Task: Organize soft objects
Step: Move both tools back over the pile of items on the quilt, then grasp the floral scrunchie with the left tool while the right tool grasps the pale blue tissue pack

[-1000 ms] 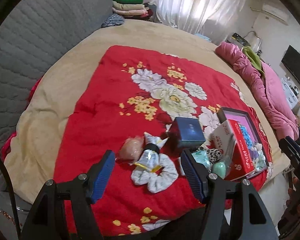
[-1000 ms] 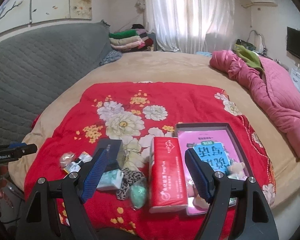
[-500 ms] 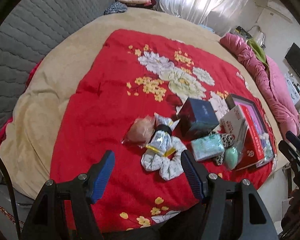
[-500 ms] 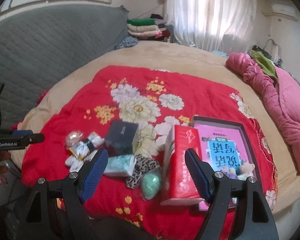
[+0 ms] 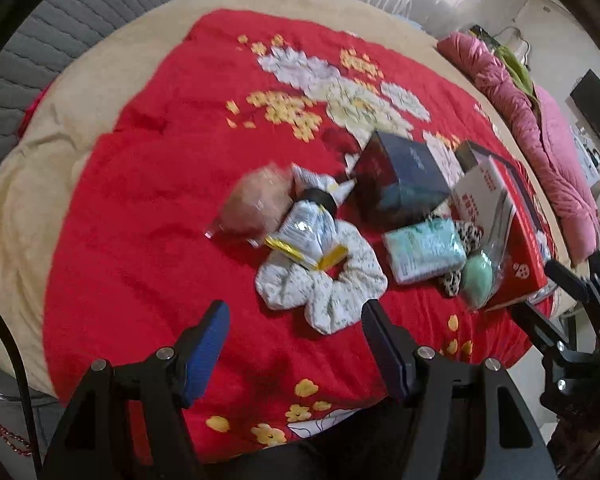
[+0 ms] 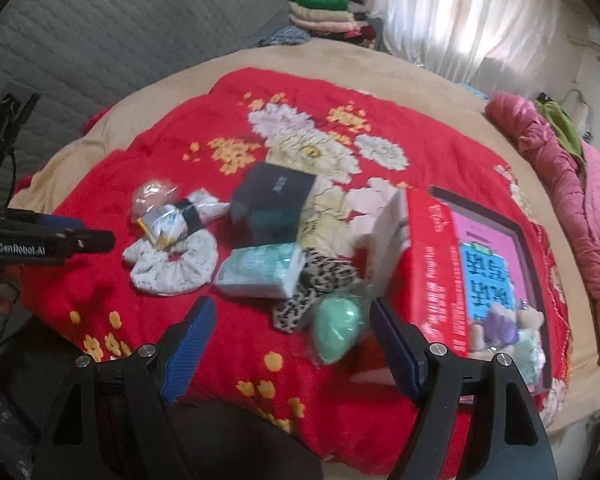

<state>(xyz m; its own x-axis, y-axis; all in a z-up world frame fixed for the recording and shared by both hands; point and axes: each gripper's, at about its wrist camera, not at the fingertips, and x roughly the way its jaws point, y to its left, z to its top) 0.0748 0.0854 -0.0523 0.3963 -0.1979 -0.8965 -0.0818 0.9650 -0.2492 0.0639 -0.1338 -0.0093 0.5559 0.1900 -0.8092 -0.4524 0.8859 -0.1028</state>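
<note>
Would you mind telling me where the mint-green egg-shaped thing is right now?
The mint-green egg lies on the red blanket in the right wrist view, between the leopard-print scrunchie and the red tissue box.

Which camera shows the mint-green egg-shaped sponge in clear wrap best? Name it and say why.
The right wrist view: the mint-green egg-shaped sponge lies near centre between the right gripper fingers, its whole outline showing. In the left wrist view the same sponge sits small toward the right edge, partly veiled by its wrap.
</note>
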